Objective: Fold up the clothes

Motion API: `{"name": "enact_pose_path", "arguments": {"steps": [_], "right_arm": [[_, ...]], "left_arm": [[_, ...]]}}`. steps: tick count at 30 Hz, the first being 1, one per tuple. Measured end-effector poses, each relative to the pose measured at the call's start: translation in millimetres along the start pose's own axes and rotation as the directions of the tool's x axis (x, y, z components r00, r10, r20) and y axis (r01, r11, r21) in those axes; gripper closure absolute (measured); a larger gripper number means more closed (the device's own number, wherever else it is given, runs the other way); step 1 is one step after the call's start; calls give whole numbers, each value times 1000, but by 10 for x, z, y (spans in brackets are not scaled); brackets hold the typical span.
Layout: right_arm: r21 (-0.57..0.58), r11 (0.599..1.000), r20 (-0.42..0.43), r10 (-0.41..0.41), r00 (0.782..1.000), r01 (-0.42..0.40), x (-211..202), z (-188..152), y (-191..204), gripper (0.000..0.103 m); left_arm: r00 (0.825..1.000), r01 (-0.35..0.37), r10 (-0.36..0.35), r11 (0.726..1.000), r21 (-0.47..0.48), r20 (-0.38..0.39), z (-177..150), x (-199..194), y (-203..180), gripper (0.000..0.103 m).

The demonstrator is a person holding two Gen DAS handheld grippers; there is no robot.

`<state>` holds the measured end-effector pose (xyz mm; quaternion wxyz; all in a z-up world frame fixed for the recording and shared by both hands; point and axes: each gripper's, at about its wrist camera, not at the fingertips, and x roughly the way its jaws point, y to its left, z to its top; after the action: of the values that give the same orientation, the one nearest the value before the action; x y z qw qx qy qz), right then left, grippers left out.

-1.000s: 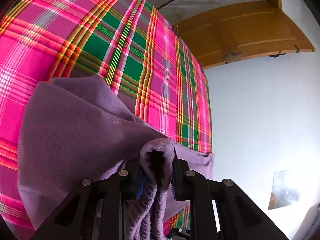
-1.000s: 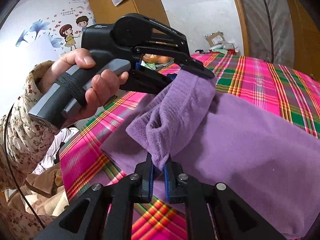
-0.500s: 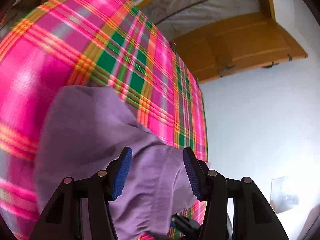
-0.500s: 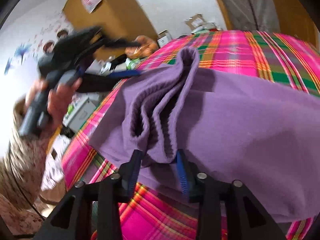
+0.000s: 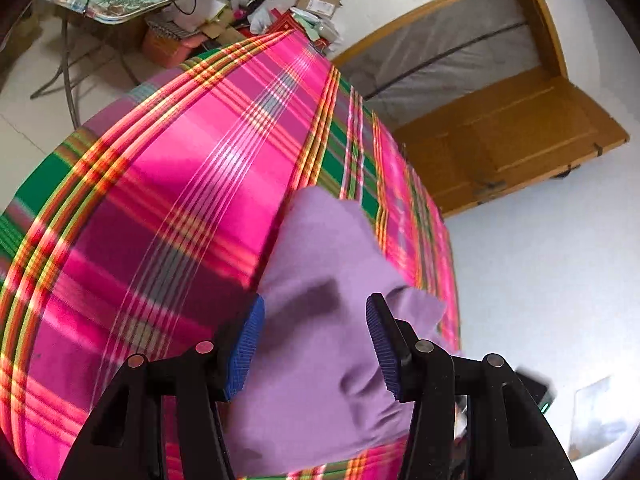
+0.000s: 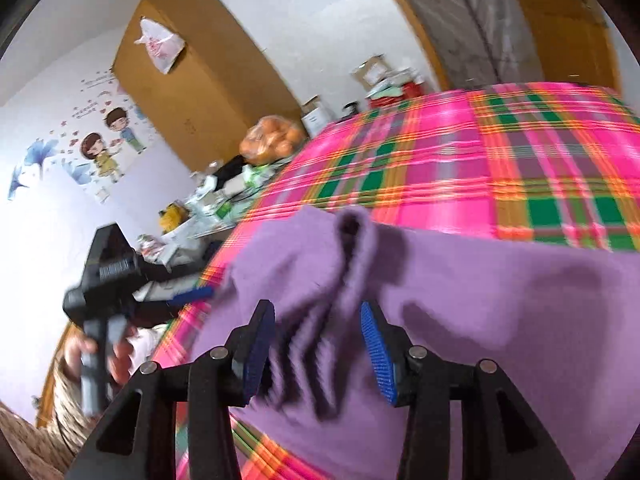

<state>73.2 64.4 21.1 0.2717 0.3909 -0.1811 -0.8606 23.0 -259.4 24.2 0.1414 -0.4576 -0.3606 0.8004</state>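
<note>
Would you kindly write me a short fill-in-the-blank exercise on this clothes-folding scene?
1. The garment lying on the bed is ____ in colour.
2. The bedsheet has a pink and green ____ pattern.
3. The jaws of the right hand-held gripper are ____, not clamped on the garment.
4. In the left wrist view, the wooden ____ stands behind the bed.

Missing words: purple; plaid; open; door

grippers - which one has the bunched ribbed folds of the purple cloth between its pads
The right gripper: ribbed folds of the purple cloth stand between its opening pads. The left gripper frames smoother cloth.
</note>
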Motion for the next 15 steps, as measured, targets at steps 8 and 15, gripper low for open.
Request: {"name": "enact_pose_path", "arguments": {"steps": [8,15], "right_arm": [[-28,992,-100,-127,987,125,349,43,-125,89],[-113,965,-50,-243,969,236,240,14,-81,89]], "left_arm": [[975,-221,210,938,266,72,-214,-7,-198,48],[968,-245,247,914,324,35,-233,263,-256,48]]}}
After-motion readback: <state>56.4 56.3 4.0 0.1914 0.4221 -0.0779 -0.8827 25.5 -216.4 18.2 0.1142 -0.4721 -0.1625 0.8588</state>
